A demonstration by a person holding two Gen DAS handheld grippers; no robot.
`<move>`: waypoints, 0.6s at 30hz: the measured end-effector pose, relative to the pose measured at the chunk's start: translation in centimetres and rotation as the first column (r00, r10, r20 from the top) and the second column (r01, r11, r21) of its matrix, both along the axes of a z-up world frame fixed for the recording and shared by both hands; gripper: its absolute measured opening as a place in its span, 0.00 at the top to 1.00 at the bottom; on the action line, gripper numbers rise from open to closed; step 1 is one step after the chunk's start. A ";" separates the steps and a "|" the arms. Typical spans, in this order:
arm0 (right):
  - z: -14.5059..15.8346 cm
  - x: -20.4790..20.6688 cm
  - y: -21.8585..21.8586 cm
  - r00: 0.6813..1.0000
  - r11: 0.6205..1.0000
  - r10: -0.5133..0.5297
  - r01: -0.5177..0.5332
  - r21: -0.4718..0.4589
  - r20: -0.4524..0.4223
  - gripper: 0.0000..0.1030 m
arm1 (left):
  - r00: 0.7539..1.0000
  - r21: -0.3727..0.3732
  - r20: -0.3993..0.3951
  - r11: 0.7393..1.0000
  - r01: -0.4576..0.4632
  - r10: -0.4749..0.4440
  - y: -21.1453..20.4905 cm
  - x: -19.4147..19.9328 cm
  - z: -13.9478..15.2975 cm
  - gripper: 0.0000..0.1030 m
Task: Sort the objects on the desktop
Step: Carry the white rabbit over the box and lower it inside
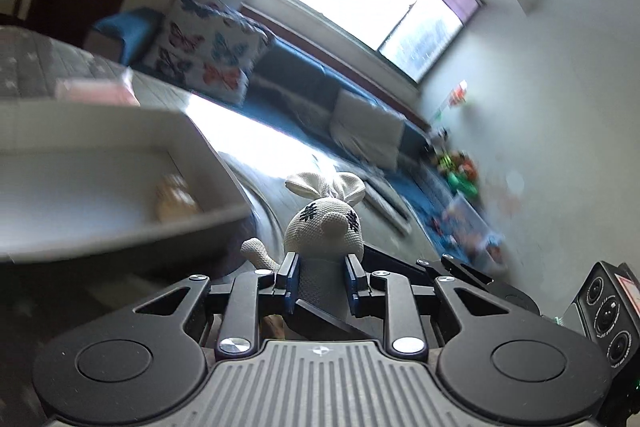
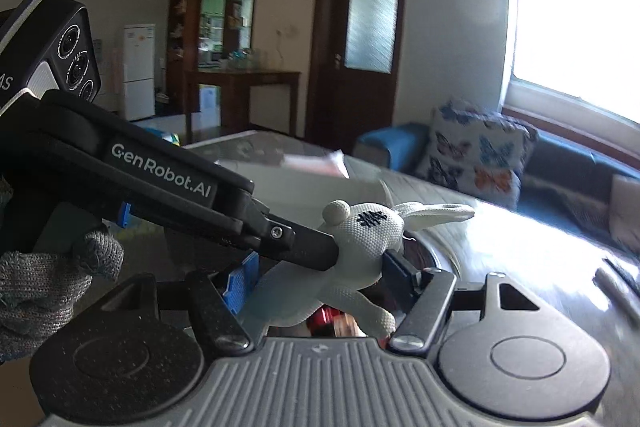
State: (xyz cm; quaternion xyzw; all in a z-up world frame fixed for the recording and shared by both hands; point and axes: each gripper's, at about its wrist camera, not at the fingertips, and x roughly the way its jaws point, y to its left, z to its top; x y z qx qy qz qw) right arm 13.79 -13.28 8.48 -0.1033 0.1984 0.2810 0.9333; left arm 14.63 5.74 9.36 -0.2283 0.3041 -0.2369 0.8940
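A white knitted rabbit toy with black stitched eyes sits between my left gripper's blue-padded fingers, which are shut on its body, held in the air. In the right wrist view the same rabbit hangs over my right gripper, with the left gripper's black arm reaching in from the left. My right gripper's jaws stand apart on either side of the rabbit's lower body; its blue left pad does not touch the toy. A white bin lies to the left, a yellowish object inside.
A glossy table lies below, with a pink box behind the white bin. A blue sofa with a butterfly cushion stands under the window. Toys lie scattered at the right. A red object shows under the rabbit.
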 end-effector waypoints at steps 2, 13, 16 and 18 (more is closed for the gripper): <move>0.4 1.5 1.6 1.000 1.000 0.022 -0.022 0.000 0.006 0.33 | 0.999 -0.004 0.006 1.000 -0.031 0.031 1.4 1.3 0.5 0.75; -1.9 11.6 7.7 0.991 0.996 0.091 -0.091 0.009 -0.094 0.33 | 0.986 -0.018 -0.089 0.990 -0.141 0.138 6.9 10.0 -1.9 0.75; -2.9 13.7 8.4 0.986 0.995 0.097 -0.096 0.016 -0.133 0.33 | 0.981 -0.023 -0.119 0.988 -0.155 0.151 7.8 11.7 -3.0 0.75; -3.4 15.1 8.7 0.982 0.995 0.098 -0.095 0.028 -0.160 0.33 | 0.979 -0.019 -0.134 0.987 -0.158 0.154 8.5 13.0 -3.5 0.75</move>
